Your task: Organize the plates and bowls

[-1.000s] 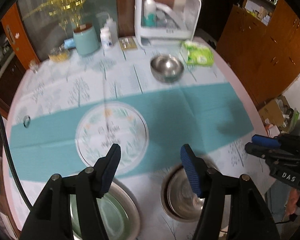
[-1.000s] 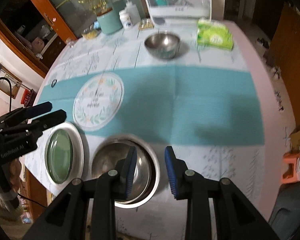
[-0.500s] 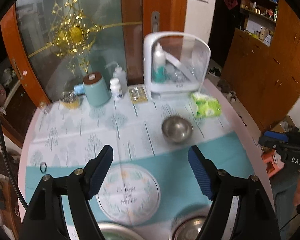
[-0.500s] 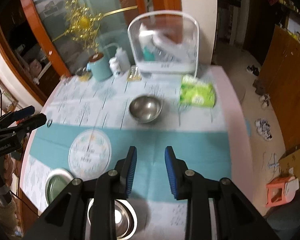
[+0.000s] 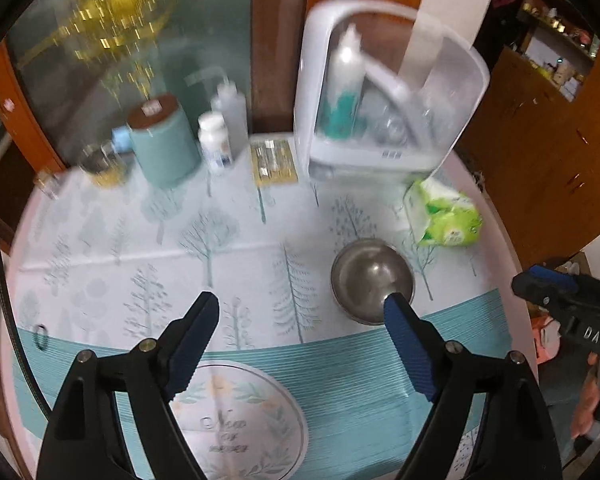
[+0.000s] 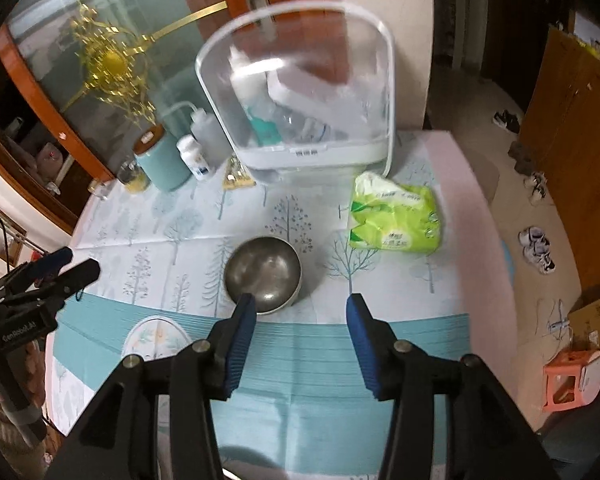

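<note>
Nearest, the left tool point(image 5: 300, 316) hangs over the worktop point(image 5: 100, 248) with its jaws wide and opening, nothing between them. Below its left finger lies a round printed mat point(image 5: 240, 424) on the teal band of the cloth. The right tool point(image 6: 300, 308) is also opening, jaws apart and empty, above the teal band. Just beyond both tools sits a steel bowl point(image 6: 263, 269), upright on the tree-print cloth, touched by neither tool. A green tissue pack point(image 6: 394, 214) lies near the bowl, toward the worktop's right edge. Farther back stand a teal canister point(image 5: 162, 144), two bottles point(image 5: 224, 132) and a white clear-fronted rack point(image 6: 300, 96).
</note>
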### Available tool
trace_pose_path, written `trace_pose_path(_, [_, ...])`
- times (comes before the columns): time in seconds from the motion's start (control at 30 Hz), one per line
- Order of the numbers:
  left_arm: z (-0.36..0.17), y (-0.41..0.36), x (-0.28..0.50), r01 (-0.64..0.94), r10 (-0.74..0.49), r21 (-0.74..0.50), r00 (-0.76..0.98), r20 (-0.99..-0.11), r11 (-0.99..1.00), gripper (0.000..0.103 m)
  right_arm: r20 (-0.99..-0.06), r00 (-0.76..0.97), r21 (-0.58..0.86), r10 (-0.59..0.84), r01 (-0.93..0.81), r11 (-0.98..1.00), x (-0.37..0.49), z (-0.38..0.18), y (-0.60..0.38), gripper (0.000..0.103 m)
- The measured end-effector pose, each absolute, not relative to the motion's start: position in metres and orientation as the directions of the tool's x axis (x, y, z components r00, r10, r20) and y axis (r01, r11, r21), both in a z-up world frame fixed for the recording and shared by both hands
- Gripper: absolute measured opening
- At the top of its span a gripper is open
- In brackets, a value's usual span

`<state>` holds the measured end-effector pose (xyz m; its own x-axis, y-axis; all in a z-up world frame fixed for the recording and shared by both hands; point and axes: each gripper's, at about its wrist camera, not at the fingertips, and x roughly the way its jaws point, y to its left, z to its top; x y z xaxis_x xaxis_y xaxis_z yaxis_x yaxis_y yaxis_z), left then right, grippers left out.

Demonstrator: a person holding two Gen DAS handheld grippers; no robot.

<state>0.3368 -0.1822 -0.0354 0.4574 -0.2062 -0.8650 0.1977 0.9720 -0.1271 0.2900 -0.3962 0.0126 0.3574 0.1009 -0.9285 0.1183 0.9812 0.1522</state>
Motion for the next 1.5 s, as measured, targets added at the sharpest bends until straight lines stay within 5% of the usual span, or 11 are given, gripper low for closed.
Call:
trace_pose_path(0.23, [-0.101,-0.196,0.379,0.150,-0.240,-0.199,0.346,-0.907,0.968,0.082,-0.955,0.268,0.172,0.125,0.159,0.972,0.323,-0.054,-0.391,0.047])
trace_pose_path(0.63, [-0.173,-0.218,0.408,0.112,-0.282,-0.262,0.227,-0.932,0.958,0.060,-0.971,0.159,0.215,0.181,0.231,0.949,0.353,-0.126,-0.384,0.047])
trace_pose_path(0.7, [-0.179,-0.221,0.410,0.112,-0.300,-0.282,0.212,-0.930,0.953,0.047,-0.972,0.152,0.211,0.180,0.229,0.950,0.355,-0.132,-0.381,0.046])
trace_pose_path(0.93, [-0.191,-0.228,0.415,0.117,-0.345,-0.329,0.179,-0.921,0.937,0.010,-0.975,0.096,0.218,0.200,0.246,0.945,0.359,-0.151,-0.378,0.010])
trace_pose_path(1.5, [-0.133,-0.227,0.372,0.226,-0.331,-0.287,0.188,-0.925,0.931,0.008,-0.960,0.120,0.273,0.251,0.230,0.934,0.327,-0.110,-0.373,0.010])
